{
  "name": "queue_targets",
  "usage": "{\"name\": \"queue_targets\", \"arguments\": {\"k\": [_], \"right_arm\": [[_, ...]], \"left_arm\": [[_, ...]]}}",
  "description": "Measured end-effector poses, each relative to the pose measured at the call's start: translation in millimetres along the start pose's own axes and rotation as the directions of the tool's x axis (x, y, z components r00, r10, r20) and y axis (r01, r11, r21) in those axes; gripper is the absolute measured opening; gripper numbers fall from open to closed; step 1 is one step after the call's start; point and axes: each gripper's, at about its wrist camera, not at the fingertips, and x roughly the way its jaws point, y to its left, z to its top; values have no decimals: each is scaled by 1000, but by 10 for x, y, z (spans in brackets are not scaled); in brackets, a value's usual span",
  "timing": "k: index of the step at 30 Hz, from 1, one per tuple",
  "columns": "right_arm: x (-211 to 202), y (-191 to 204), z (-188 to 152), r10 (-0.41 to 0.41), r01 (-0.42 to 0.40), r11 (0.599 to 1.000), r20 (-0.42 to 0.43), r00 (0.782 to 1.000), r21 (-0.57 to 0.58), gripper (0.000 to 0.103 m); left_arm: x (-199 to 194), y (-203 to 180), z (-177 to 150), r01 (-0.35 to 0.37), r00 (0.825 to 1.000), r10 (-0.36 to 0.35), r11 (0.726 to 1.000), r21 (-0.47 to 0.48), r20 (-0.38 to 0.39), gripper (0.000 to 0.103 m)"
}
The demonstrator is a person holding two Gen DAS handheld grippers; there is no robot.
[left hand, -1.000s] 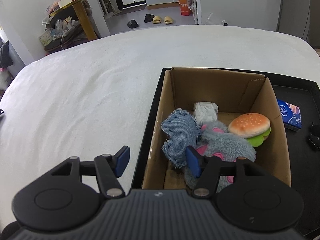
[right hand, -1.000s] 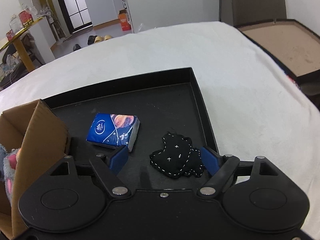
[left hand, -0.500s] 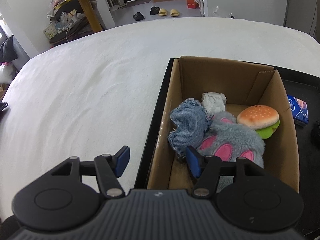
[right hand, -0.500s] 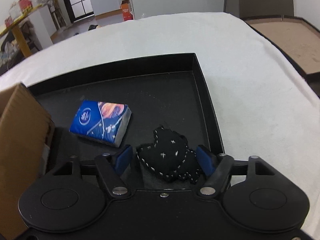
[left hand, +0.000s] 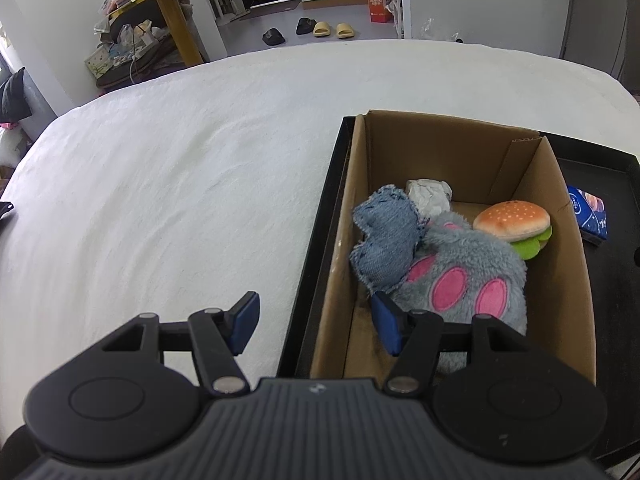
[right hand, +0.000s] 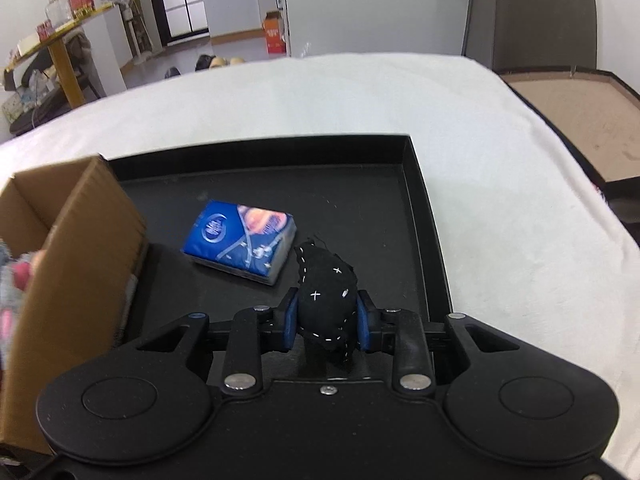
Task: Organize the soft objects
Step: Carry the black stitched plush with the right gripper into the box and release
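My right gripper (right hand: 326, 318) is shut on a black stitched fabric toy (right hand: 326, 292) and holds it above the black tray (right hand: 420, 200). A blue tissue pack (right hand: 240, 236) lies on the tray just ahead; it also shows in the left wrist view (left hand: 588, 214). The cardboard box (left hand: 452, 152) stands in the tray's left part and holds a denim toy (left hand: 384, 244), a grey plush with pink pads (left hand: 464, 276), a burger toy (left hand: 512, 222) and a white bundle (left hand: 428, 196). My left gripper (left hand: 316, 322) is open and empty, straddling the box's left wall.
The tray sits on a white-covered surface (left hand: 160, 200). A brown board in a black frame (right hand: 572, 116) lies to the right. A yellow table (left hand: 176, 20) with clutter and slippers (left hand: 328, 30) on the floor are in the background.
My right gripper has closed on the black toy and lifted it off the tray. The left gripper has drawn back and risen slightly over the box, still open.
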Motion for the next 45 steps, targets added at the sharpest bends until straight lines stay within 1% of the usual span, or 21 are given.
{"name": "queue_targets", "arguments": {"k": [4, 7, 10, 12, 16, 20, 27, 35, 36, 38, 41, 43, 45], "right_arm": [[-132, 36, 15, 4, -4, 1000, 28, 1000, -9, 28], [-251, 61, 38, 6, -5, 1000, 58, 998, -17, 28], [-354, 98, 56, 18, -16, 999, 77, 997, -29, 28], [-443, 116, 77, 43, -41, 999, 85, 995, -27, 28], [-627, 187, 110, 58, -52, 997, 107, 993, -59, 28], [-793, 299, 132, 78, -67, 994, 128, 989, -90, 28], [-906, 573, 253, 112, -91, 984, 141, 984, -150, 28], [-920, 939, 332, 137, -104, 971, 141, 980, -217, 29], [-913, 992, 349, 142, -108, 968, 139, 980, -227, 29], [-901, 1092, 377, 150, -114, 963, 134, 980, -245, 29], [-888, 1250, 424, 160, -120, 953, 128, 979, -278, 29], [-873, 1353, 453, 171, -127, 945, 127, 977, -300, 29], [-844, 1446, 484, 183, -137, 939, 121, 976, -315, 29]], "left_arm": [[-31, 78, -70, 11, 1000, -11, 1000, 0, 6, 60], [-47, 134, -112, 35, 999, -34, 999, -16, 10, 60], [-76, 150, -141, 43, 999, -43, 999, -9, 31, 60], [-91, 159, -163, 50, 998, -49, 999, -4, 45, 60], [-97, 177, -213, 69, 996, -69, 998, -1, 54, 60], [-114, 197, -245, 104, 992, -104, 995, 5, 70, 60], [-57, 283, -253, 145, 987, -143, 989, -31, 79, 60], [-15, 397, -274, 212, 973, -205, 975, -65, 103, 59], [-11, 410, -277, 221, 971, -213, 973, -68, 108, 56], [4, 435, -275, 238, 967, -228, 968, -76, 117, 56], [35, 481, -281, 266, 960, -255, 960, -91, 120, 43], [71, 505, -281, 289, 954, -278, 952, -101, 111, 31], [84, 521, -277, 305, 950, -294, 946, -107, 109, 29]]}}
